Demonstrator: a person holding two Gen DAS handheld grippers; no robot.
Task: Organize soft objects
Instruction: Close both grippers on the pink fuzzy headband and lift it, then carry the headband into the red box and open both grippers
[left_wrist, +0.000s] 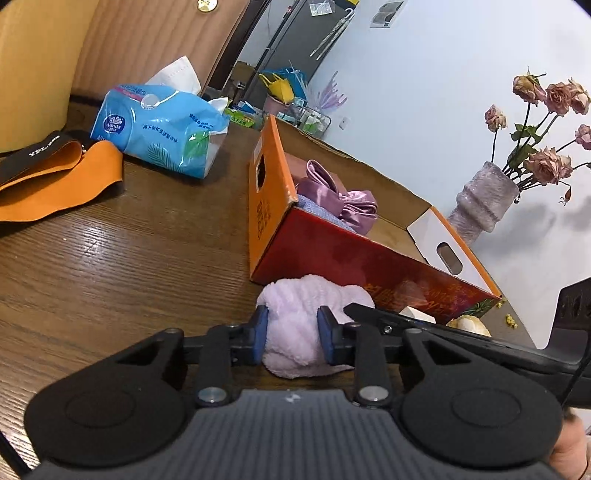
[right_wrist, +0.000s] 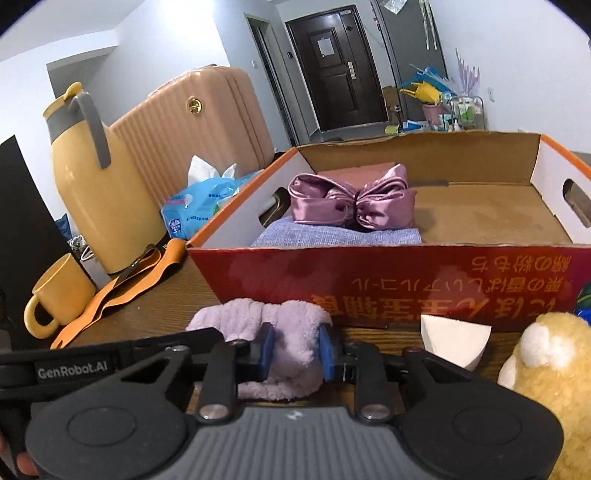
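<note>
We have both grippers pinched on the fluffy lilac terry towel (left_wrist: 295, 325), lying bunched on the dark wooden table (left_wrist: 110, 266) against the red cardboard box (right_wrist: 369, 273). Left gripper (left_wrist: 292, 334) and right gripper (right_wrist: 296, 349) squeeze separate folds. It looks light, limp and compressible, so we judge thick folds hold best.

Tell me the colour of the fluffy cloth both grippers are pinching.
The fluffy cloth is pale lilac, seen best from the right wrist.
</note>
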